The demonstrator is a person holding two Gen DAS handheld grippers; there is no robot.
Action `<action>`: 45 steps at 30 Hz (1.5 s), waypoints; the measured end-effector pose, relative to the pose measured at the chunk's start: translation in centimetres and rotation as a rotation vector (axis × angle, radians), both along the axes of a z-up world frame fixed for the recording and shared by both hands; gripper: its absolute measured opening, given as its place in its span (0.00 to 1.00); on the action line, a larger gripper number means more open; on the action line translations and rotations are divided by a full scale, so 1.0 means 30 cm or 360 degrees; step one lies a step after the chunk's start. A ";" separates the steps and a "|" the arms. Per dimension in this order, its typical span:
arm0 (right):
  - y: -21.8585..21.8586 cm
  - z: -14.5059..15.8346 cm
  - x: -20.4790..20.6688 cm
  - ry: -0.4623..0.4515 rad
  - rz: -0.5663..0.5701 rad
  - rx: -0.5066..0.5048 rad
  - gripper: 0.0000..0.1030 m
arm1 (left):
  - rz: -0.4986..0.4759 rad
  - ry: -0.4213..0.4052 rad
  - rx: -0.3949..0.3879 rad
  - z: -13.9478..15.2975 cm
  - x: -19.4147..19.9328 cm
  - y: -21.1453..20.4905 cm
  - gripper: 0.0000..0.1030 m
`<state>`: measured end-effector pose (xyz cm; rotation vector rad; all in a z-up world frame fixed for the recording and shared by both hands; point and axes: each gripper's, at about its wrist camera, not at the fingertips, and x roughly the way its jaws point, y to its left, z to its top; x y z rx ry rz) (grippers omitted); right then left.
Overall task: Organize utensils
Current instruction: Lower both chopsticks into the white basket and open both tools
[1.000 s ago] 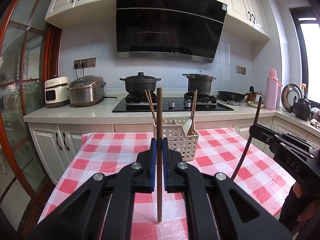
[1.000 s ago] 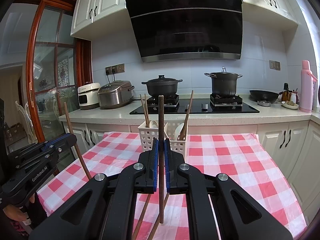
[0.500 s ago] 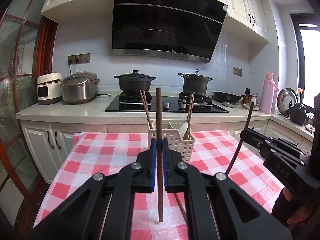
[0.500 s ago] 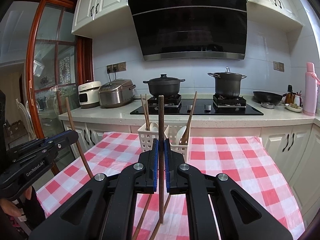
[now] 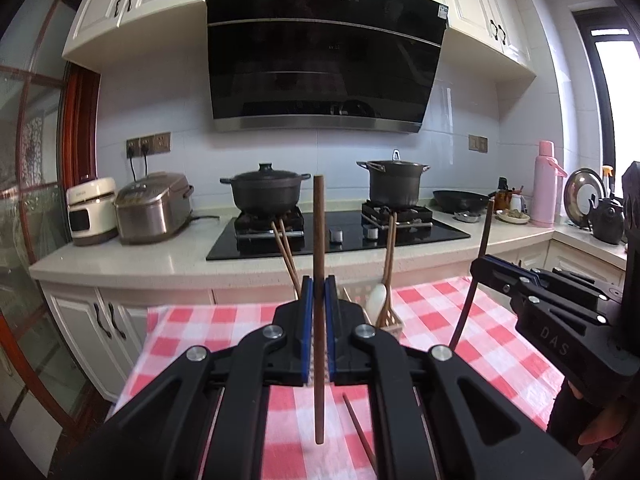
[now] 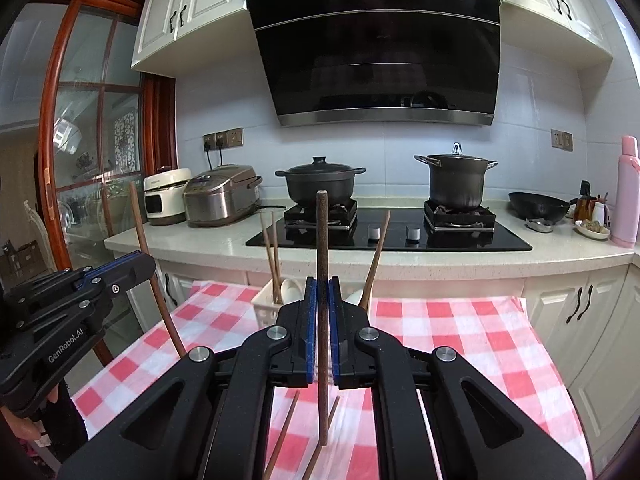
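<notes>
While both grippers hover over the checkered tablecloth, each one's pinching a single upright chopstick.

Left gripper clamps a brown chopstick; right gripper clamps a darker chopstick. White utensil basket sits just beyond, chopsticks and spoons inside.

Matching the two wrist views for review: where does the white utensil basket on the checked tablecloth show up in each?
Left wrist view: white utensil basket just right of centre, mostly hidden behind the left gripper.
Right wrist view: its left corner peeks out left of the right gripper.
Shared landmark: lidded black pot on the hob.
</notes>
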<state>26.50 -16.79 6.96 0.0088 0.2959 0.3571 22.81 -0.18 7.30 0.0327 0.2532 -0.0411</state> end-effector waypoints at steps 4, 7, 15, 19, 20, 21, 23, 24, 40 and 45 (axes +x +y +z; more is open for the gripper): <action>-0.003 0.032 0.065 0.0000 -0.0007 0.0012 0.06 | 0.0013 -0.0027 0.0018 0.043 0.052 -0.013 0.06; -0.012 0.056 0.112 0.0009 -0.0014 0.0031 0.06 | 0.0023 -0.0049 0.0025 0.087 0.087 -0.015 0.06; -0.020 0.123 0.217 0.0025 -0.0011 0.0082 0.06 | 0.0016 -0.0071 0.0026 0.198 0.184 -0.008 0.06; -0.006 0.159 0.257 0.0015 -0.0006 0.0081 0.06 | 0.0011 -0.0058 -0.0039 0.256 0.252 0.007 0.06; -0.001 0.166 0.267 0.0008 -0.0008 0.0077 0.06 | 0.0012 -0.0061 -0.0046 0.267 0.262 0.013 0.06; 0.003 0.172 0.277 0.0003 -0.0011 0.0075 0.06 | 0.0015 -0.0065 -0.0052 0.281 0.276 0.016 0.06; 0.012 0.182 0.299 0.0001 -0.0012 0.0079 0.06 | 0.0026 -0.0080 -0.0045 0.307 0.306 0.016 0.06; 0.017 0.186 0.313 0.0004 -0.0010 0.0082 0.06 | 0.0029 -0.0082 -0.0046 0.318 0.323 0.015 0.06; 0.095 0.093 0.459 0.0112 0.0032 -0.0002 0.06 | 0.0020 0.0106 -0.0190 0.188 0.562 0.044 0.06; 0.097 0.026 0.487 0.0188 0.0025 -0.0005 0.06 | 0.0023 0.0201 -0.0185 0.083 0.595 0.044 0.06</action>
